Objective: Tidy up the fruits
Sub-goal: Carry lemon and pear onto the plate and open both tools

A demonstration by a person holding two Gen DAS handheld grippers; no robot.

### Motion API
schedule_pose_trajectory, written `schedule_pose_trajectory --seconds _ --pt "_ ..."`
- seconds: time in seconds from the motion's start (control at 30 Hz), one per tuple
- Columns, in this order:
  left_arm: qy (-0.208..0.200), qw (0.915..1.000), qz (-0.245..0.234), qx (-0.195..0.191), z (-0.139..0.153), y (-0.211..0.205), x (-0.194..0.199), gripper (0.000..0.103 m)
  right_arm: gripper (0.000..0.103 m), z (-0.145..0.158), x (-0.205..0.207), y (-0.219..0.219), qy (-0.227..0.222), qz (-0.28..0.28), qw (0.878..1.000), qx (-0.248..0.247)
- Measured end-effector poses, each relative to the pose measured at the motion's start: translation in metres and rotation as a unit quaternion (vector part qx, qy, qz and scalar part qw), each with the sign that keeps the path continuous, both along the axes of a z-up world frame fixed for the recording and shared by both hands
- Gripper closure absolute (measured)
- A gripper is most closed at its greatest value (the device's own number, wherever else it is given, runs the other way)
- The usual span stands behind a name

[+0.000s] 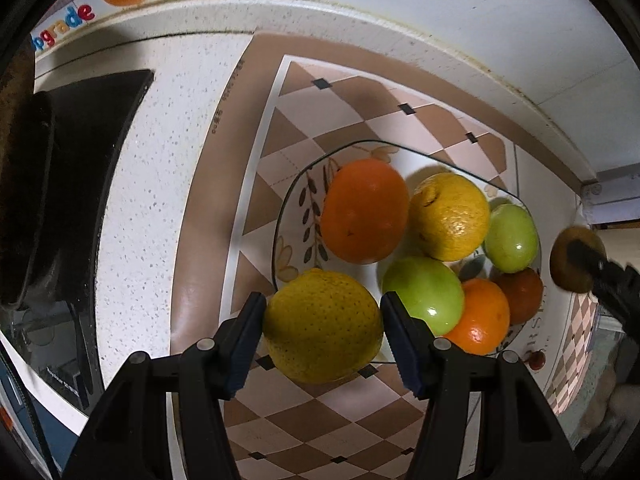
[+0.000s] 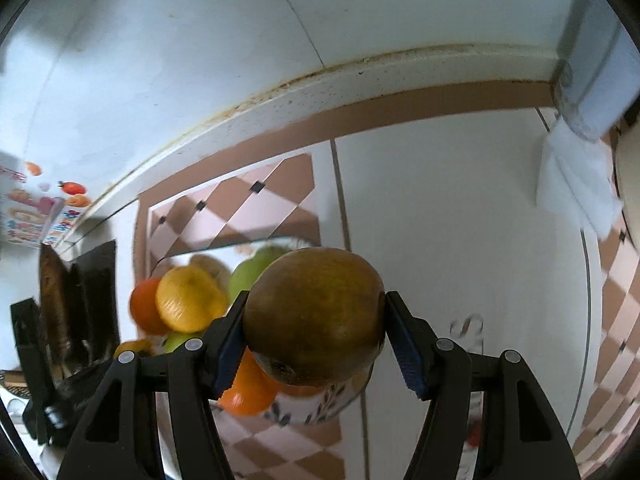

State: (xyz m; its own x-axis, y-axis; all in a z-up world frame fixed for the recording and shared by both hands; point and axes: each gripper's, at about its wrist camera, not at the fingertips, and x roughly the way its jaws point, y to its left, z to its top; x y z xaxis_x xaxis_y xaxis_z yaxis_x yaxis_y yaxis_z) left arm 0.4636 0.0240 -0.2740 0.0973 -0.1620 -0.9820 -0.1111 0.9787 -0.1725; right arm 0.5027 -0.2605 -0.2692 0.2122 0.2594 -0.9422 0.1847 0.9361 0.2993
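Speckled white counter under a checkered mat, against white wall.

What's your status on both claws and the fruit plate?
Left claw shut on yellow citrus, at near rim of glass plate. Right claw shut on brown fruit, right of plate. Plate crowded: oranges, green apples.

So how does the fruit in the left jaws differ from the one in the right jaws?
The yellow citrus in the left gripper is bright yellow with pitted skin; the brown fruit in the right gripper is dull olive-brown and smoother. The citrus hangs at the plate edge; the brown fruit is beside it. Both are clamped between jaws.
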Motion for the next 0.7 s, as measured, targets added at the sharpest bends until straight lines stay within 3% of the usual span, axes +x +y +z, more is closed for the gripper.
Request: schedule_pose_trajectory --seconds 0.3,0.4,0.47,0.6,0.63,0.7 --pt "0.024 0.9995 0.011 -0.017 -0.008 0.0 0.007 0.046 0.034 -0.025 0.009 0.009 0.026 0.013 1.0 -0.011" --pt "0.022 0.9995 0.012 -0.021 -0.005 -0.002 0.009 0.043 0.027 -0.026 0.009 0.004 0.03 0.008 0.999 0.005" --pt "0.018 0.9997 0.01 -0.016 -0.003 -0.004 0.012 0.027 0.025 -0.025 0.009 0.001 0.03 0.006 1.0 0.007" --pt "0.017 0.9997 0.007 -0.015 0.001 -0.004 0.013 0.022 0.016 -0.021 0.01 -0.001 0.03 0.008 0.999 0.007" --pt "0.016 0.9998 0.006 -0.011 0.002 -0.004 0.013 0.015 0.013 -0.018 0.009 -0.001 0.029 0.009 1.0 0.005" --pt "0.012 0.9999 0.004 -0.002 0.006 -0.005 0.011 0.012 0.011 -0.014 0.007 0.005 0.025 0.014 1.0 -0.006"
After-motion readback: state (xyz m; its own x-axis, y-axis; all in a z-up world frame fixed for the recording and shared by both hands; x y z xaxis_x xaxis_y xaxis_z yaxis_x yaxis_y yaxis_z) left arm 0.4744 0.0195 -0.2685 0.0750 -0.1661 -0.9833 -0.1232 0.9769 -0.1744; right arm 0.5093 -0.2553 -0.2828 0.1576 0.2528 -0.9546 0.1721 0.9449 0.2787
